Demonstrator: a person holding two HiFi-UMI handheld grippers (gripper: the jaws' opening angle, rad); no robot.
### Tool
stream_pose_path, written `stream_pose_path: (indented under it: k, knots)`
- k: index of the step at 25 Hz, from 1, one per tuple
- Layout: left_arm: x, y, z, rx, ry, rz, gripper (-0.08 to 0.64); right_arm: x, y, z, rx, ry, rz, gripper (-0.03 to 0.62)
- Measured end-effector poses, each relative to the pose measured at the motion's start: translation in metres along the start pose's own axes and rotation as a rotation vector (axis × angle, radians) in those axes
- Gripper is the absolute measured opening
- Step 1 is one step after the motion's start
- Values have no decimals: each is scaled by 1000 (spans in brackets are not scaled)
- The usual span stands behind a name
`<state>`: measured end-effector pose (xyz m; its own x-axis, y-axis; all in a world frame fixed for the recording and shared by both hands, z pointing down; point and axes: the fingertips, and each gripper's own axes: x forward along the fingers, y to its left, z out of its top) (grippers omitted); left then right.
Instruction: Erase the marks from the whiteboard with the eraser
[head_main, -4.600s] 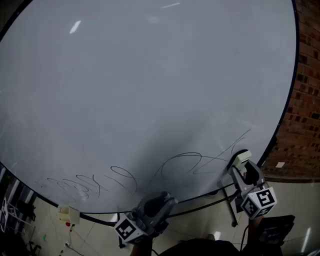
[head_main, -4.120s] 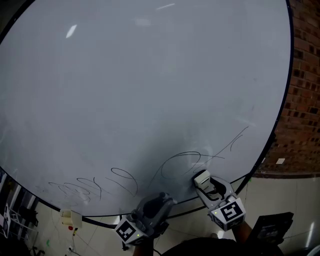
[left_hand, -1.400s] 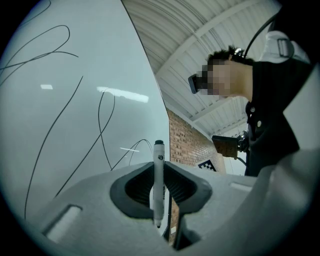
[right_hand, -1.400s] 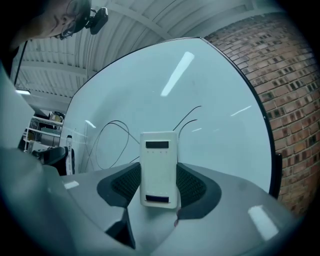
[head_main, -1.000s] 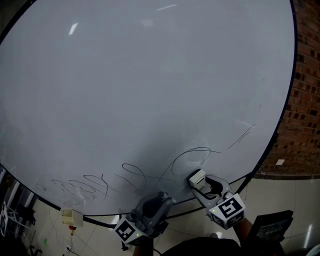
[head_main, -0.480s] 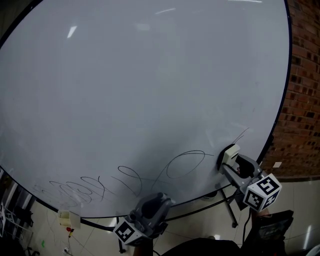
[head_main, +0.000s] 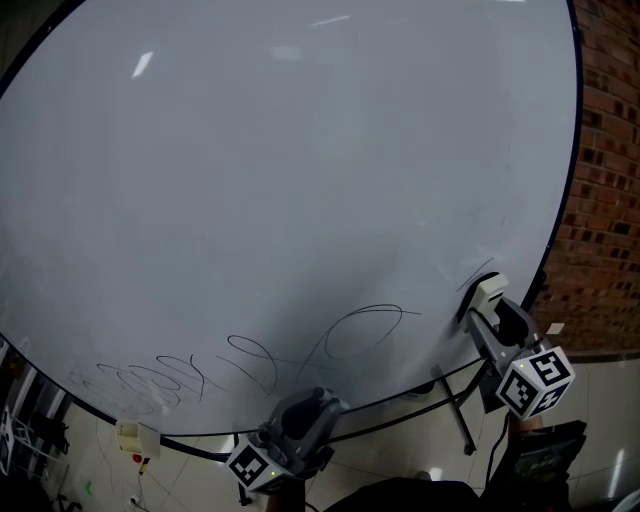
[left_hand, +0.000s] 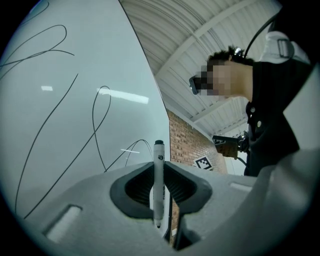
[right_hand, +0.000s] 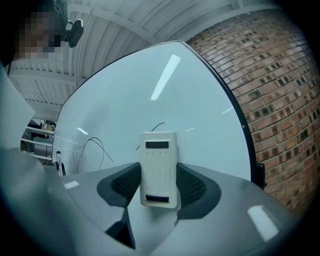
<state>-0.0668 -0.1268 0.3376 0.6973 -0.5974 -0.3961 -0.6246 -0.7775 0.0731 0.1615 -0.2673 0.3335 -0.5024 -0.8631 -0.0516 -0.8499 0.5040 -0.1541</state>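
Right tongs (right_hand: 158, 176) clamp eraser (right_hand: 158, 160) at whiteboard (head_main: 300, 180); left tongs (left_hand: 160, 186) clamp marker (left_hand: 158, 165) (upright).

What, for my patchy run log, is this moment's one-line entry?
right tongs: shut on eraser | eraser: whiteboard lower right, by short stroke | left tongs: shut on marker

A brick wall (head_main: 608, 180) is standing at the right, with a pale floor (head_main: 590, 385) showing below it. A ribbed white ceiling (left_hand: 200, 45) is spanning overhead. A rack (head_main: 22, 432) is standing at lower left.
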Motion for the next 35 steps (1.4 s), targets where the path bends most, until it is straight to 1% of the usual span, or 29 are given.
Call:
stream_pose_path:
  k: [3, 6, 8, 10, 12, 13, 16, 18, 19, 21, 23, 27, 29, 35]
  knots:
    - [4, -2, -1, -2, -1, -5, 61, 5, 20, -15, -22, 27, 48, 225]
    - [8, -3, -4, -1, 6, -11, 61, 11, 48, -35, -34, 72, 115, 225]
    - [10, -4, -4, 0, 6, -17, 61, 14, 64, -49, -31, 103, 159, 225]
    - [11, -5, -4, -2, 3, -20, 61, 15, 74, -57, -9, 118, 190, 225]
    - [13, -4, -4, 0, 0, -23, 61, 15, 78, -58, 7, 126, 215, 225]
    - [14, -4, -3, 2, -3, -26, 61, 15, 77, -58, -9, 135, 222, 225]
    - [18, -5, -2, 6, -10, -31, 61, 15, 70, -49, -99, 160, 228, 227]
    - [18, -5, -1, 8, -14, -28, 61, 13, 64, -37, -122, 149, 235, 227]
    - [18, -5, 0, 10, -15, -26, 61, 12, 59, -29, -118, 135, 237, 227]
    - [19, -4, 0, 14, -17, -23, 61, 9, 46, -9, -87, 99, 228, 227]
    - [18, -4, 0, 19, -15, -20, 61, 6, 27, 10, -51, 58, 199, 227]
    - [17, -2, 2, 25, -10, -9, 61, -4, -21, 42, 9, -32, 76, 227]
    - [17, -2, 2, 25, -6, -10, 61, -7, -37, 53, 11, -58, 26, 227]
    - [12, 0, 0, 25, 11, 2, 61, -7, -38, 56, 3, -75, -34, 225]
